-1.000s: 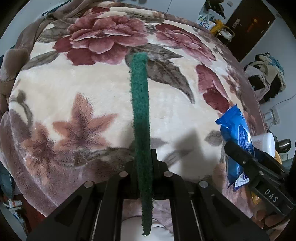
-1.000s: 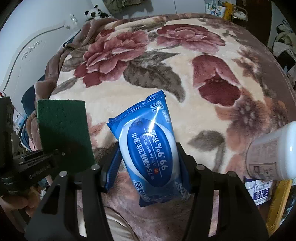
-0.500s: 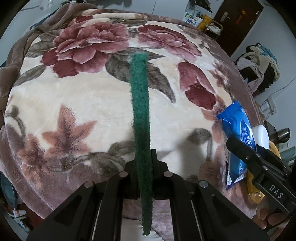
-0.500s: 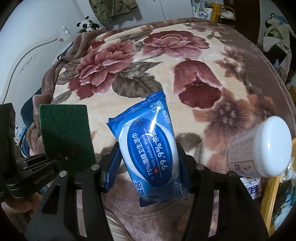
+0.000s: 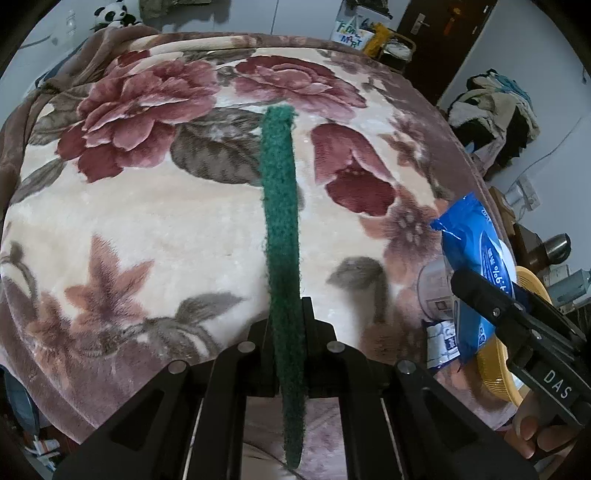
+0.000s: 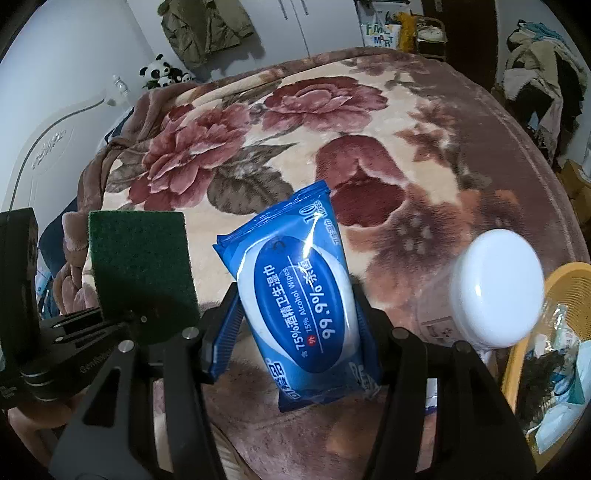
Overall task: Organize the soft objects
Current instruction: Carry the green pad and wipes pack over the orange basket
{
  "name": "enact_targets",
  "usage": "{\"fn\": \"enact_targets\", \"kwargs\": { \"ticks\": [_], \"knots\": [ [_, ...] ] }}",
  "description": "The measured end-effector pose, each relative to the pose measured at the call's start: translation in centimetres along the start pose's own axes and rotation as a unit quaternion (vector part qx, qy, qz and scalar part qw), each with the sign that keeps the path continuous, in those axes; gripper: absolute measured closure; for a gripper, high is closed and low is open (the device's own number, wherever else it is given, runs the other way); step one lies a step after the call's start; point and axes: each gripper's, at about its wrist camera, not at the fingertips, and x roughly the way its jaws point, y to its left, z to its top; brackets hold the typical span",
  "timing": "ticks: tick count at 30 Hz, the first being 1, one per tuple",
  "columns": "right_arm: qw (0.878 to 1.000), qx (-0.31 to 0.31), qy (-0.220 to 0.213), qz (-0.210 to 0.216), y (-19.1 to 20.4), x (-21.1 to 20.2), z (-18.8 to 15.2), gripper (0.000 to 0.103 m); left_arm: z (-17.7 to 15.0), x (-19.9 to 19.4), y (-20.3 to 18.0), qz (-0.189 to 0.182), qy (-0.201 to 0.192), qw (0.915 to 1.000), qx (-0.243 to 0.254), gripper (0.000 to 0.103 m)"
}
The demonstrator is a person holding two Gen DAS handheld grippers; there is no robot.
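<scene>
My left gripper (image 5: 286, 317) is shut on a thin green scouring pad (image 5: 280, 221), seen edge-on and sticking up over the floral blanket (image 5: 147, 221). In the right wrist view the same scouring pad (image 6: 140, 266) shows its flat face at the left, held by the left gripper (image 6: 129, 317). My right gripper (image 6: 295, 291) is shut on a blue pack of alcohol wet wipes (image 6: 295, 295), squeezed across its width. From the left wrist view the wipes pack (image 5: 476, 266) and right gripper (image 5: 480, 295) appear at the right edge, with fingers of a hand (image 5: 532, 432) below.
A clear jar with a white lid (image 6: 495, 288) stands at the bed's right edge. A yellow basket (image 6: 554, 288) holding packets is beside it. Plush pandas (image 6: 162, 72) sit by the headboard. Clothes pile (image 6: 543, 62) and a dark door (image 5: 436, 33) lie beyond the bed.
Both grippers have risen and pulled back with their loads, so more of the bed, the jar's lid and the yellow basket have come into view. Grips are unchanged.
</scene>
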Motion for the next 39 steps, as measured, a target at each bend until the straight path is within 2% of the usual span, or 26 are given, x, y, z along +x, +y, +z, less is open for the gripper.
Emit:
{"fn": "enact_targets", "kwargs": {
  "ticks": [24, 39],
  "knots": [
    [0.999, 0.033, -0.034, -0.025, -4.5, -4.0, 0.3, 0.046, 1.1, -0.7, -7.2, -0.028, -0.009, 0.9980, 0.056, 0.098],
    [0.996, 0.062, -0.053, -0.039, -8.4, -6.5, -0.2, 0.046, 1.1, -0.8, -12.6, -0.051, -0.008, 0.9938, 0.099, 0.098]
  ]
}}
